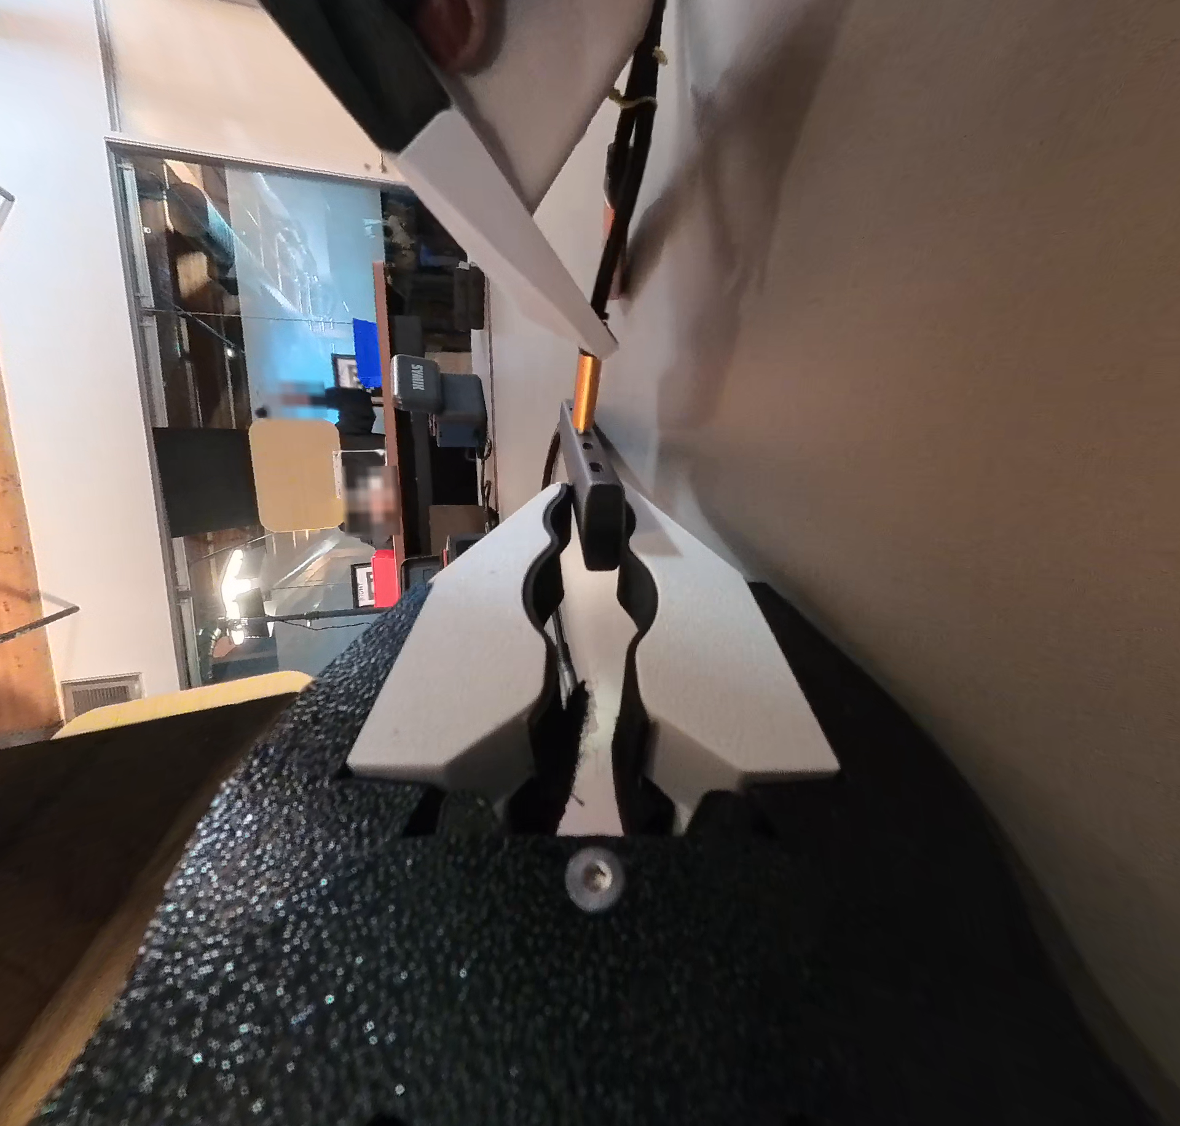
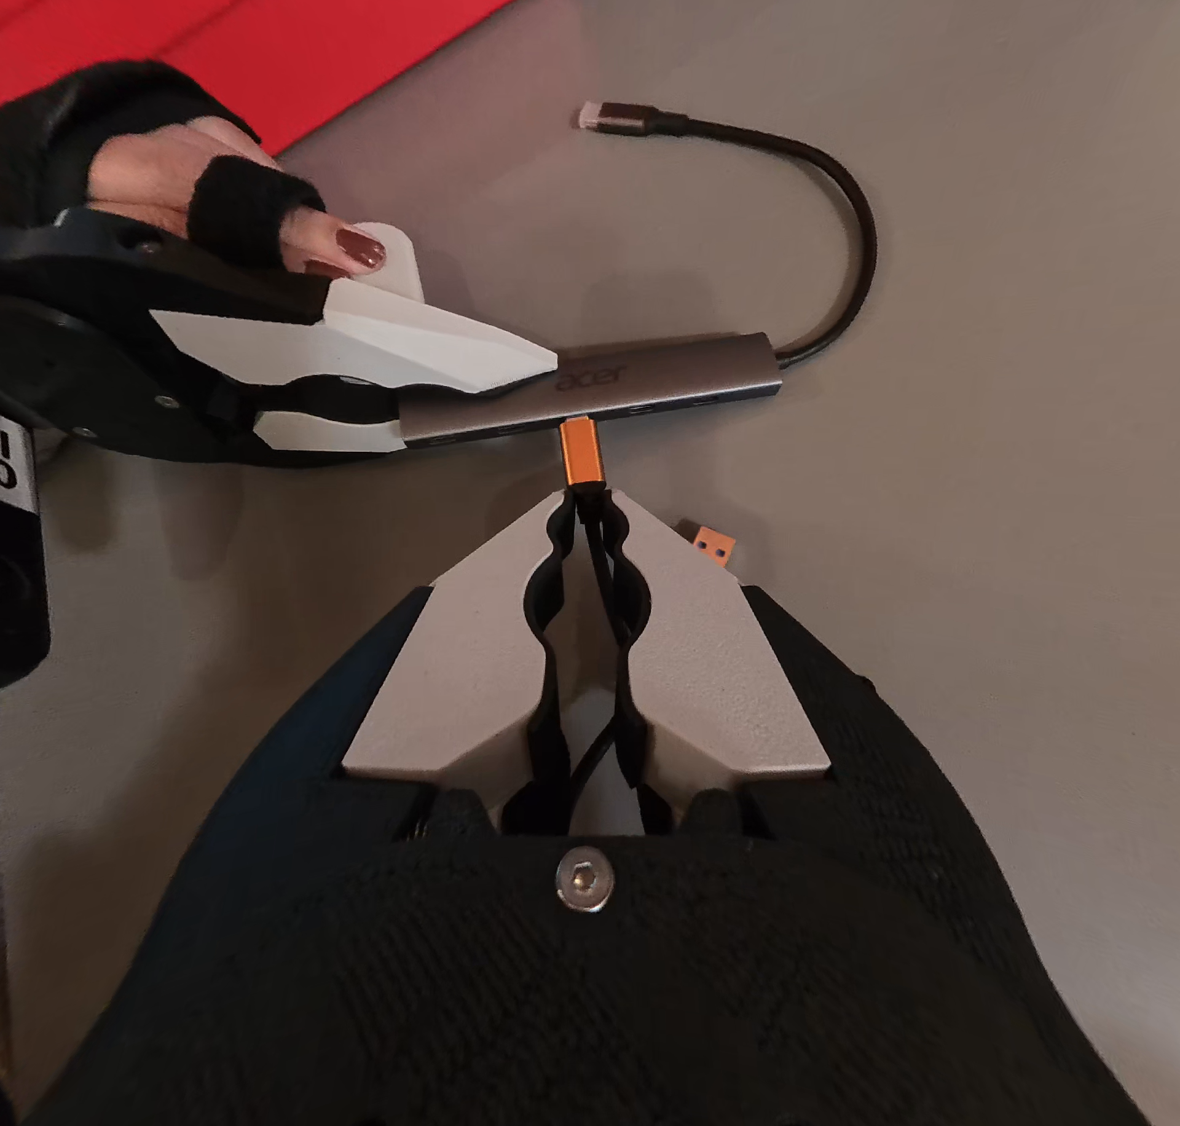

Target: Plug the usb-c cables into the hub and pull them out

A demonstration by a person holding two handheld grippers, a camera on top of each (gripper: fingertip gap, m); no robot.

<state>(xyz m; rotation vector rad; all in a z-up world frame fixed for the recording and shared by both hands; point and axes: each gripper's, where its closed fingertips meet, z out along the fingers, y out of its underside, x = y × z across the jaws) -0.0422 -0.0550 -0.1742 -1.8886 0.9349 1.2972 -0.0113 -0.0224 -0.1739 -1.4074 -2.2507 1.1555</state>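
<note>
A grey hub is held level just above the grey table. My left gripper is shut on the hub's near end; it also shows in the right wrist view, coming in from the left. My right gripper is shut on a black cable right behind its orange usb-c plug. The plug's tip sits at a middle port on the hub's side; I cannot tell how deep. In the left wrist view the orange plug stands against the hub, with a white finger of the right gripper above it.
The hub's own black cable curls over the table to a loose plug. An orange usb-a plug lies by my right finger. A red mat lies at the far left. A person's gloved hand holds the left gripper. About 5 cm separates my left fingertips from my right.
</note>
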